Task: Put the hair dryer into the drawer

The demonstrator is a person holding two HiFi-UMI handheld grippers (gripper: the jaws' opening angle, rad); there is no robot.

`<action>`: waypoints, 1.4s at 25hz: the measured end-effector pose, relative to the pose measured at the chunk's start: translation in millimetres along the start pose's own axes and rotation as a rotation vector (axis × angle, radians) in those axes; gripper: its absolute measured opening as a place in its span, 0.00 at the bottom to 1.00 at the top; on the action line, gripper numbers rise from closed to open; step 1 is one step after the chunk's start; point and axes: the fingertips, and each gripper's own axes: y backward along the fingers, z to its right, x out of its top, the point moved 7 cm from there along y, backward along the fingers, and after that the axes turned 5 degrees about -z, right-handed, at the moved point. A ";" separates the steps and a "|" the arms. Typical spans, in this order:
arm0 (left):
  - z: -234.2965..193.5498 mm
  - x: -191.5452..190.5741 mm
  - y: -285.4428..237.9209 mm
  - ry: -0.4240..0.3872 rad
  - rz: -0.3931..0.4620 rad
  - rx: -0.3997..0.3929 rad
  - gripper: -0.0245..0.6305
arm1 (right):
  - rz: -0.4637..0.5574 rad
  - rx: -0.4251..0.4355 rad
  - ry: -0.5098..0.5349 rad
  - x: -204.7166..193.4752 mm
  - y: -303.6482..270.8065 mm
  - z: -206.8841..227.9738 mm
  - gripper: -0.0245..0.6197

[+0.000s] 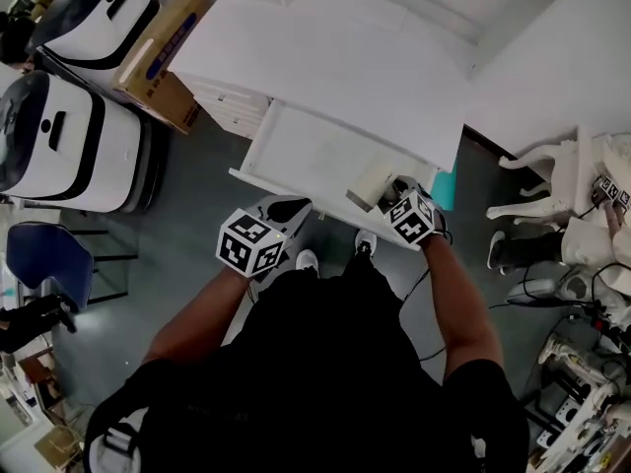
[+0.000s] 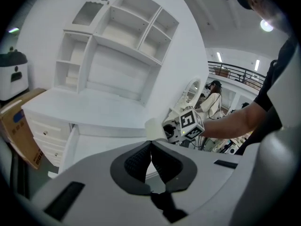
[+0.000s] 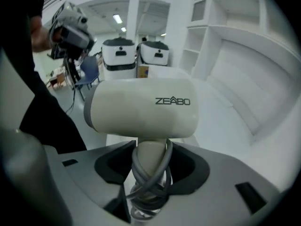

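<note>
A cream hair dryer (image 3: 141, 108) marked ZEABO fills the right gripper view, its handle wrapped in a grey cord. My right gripper (image 3: 149, 173) is shut on that handle. From the head view the hair dryer (image 1: 370, 184) hangs over the front right edge of the open white drawer (image 1: 315, 151), under my right gripper (image 1: 392, 199). My left gripper (image 1: 286, 212) hovers at the drawer's front left corner, shut with nothing in it; its dark pads (image 2: 141, 161) meet in the left gripper view.
The drawer belongs to a white desk (image 1: 325, 62) with a shelf hutch (image 2: 117, 41). A cardboard box (image 1: 163, 57) and two white machines (image 1: 69, 136) stand to the left. A white chair (image 1: 552, 180) and cables lie on the right.
</note>
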 end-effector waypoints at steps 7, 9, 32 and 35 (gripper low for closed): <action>-7.9 5.0 -6.6 0.101 0.026 0.097 0.05 | -0.192 0.081 0.267 -15.7 -76.5 16.3 0.38; -11.2 6.9 -7.8 0.133 0.026 0.125 0.05 | -0.218 0.085 0.322 -14.5 -93.8 19.8 0.38; -11.5 -1.1 -1.4 0.308 0.024 0.299 0.05 | -0.363 0.193 0.555 -23.6 -190.1 28.2 0.38; -12.0 -3.0 1.0 0.318 0.023 0.309 0.05 | -0.360 0.203 0.555 -22.9 -193.3 24.9 0.38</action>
